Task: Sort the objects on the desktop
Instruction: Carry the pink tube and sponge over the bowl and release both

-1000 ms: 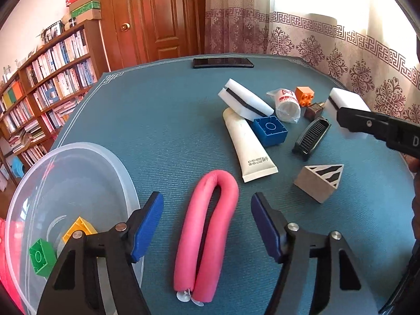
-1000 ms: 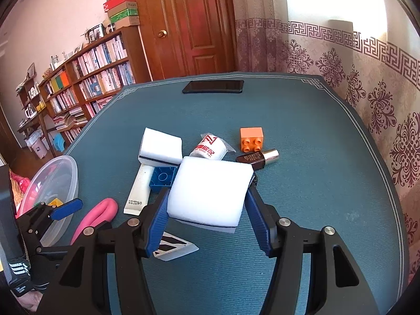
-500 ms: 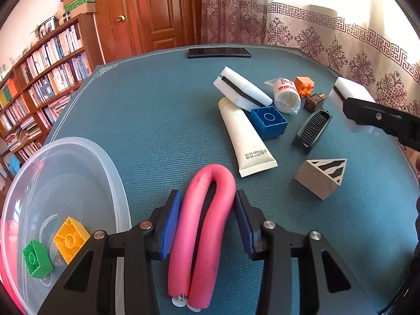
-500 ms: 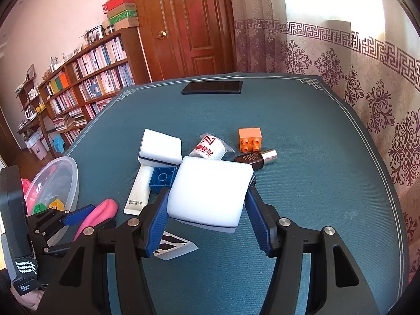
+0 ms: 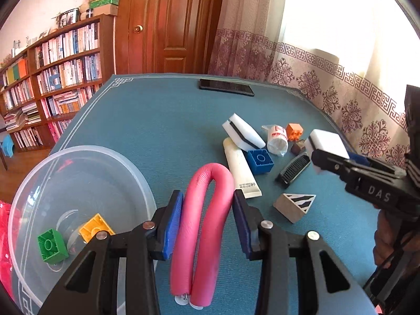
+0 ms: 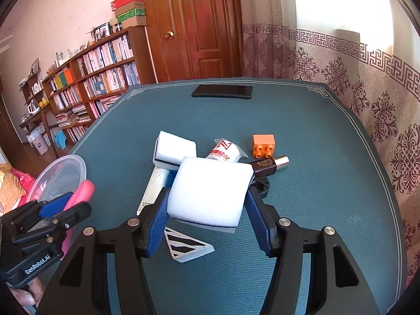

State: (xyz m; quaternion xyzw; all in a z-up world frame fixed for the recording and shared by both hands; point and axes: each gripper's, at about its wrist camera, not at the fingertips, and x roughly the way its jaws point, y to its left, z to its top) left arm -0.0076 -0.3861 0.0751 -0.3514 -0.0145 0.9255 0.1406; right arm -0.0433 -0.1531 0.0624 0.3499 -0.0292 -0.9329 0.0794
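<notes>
My left gripper (image 5: 207, 223) is shut on a bent pink foam roller (image 5: 207, 210), lifted off the teal table beside the clear plastic bowl (image 5: 34, 183). A green brick (image 5: 51, 248) and a yellow brick (image 5: 95, 228) lie in that bowl. My right gripper (image 6: 208, 210) is shut on a white sponge block (image 6: 210, 186) above the pile. On the table lie a second white sponge (image 5: 242, 131), a cream tube (image 5: 240, 168), a blue brick (image 5: 260, 161), an orange brick (image 6: 263, 145), a black comb (image 5: 294, 169) and a striped wedge (image 5: 295, 206).
A black phone (image 6: 221, 92) lies at the table's far edge. A wrapped white cup (image 6: 225, 152) and a small brown bottle (image 6: 270, 165) sit in the pile. Bookshelves (image 6: 86, 78) and a wooden door (image 6: 199, 26) stand beyond; curtains hang at the right.
My left gripper closed on the pink roller and raised it, tilting toward the bowl. The right gripper has kept its hold on the white sponge and hardly moved.
</notes>
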